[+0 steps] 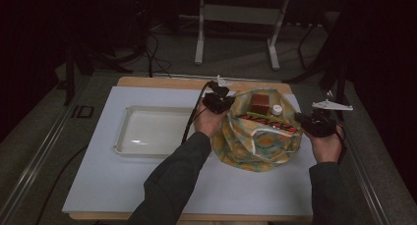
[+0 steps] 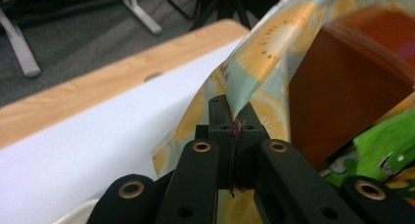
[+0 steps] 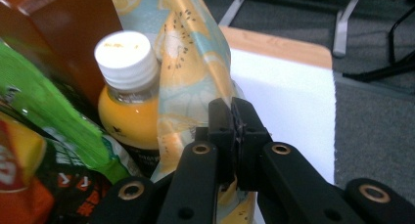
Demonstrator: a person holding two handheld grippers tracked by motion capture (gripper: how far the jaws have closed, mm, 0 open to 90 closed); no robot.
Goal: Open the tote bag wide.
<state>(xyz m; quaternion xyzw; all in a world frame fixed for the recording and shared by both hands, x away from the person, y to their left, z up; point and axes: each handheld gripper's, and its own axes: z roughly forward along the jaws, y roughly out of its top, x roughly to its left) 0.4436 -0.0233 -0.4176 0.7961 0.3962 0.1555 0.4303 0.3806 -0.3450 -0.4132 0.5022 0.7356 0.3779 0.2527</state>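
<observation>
The left tongs (image 2: 234, 117) pinch the left rim of the lemon-print bag (image 1: 255, 146); the right tongs (image 3: 234, 117) pinch its right rim. The bag sits open on the white counter (image 1: 98, 176), right of a tray (image 1: 147, 131), showing a brown box (image 1: 260, 101), a capped bottle (image 3: 128, 97) and snack packets. Both forearms reach in from below, one hand at each side

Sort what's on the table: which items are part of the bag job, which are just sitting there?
In the job:
- left gripper, shut on the bag's rim
- right gripper, shut on the opposite rim
- lemon-print bag
- its contents: brown box, orange drink bottle, snack packets

Lying about:
- white tray, beside the bag
</observation>
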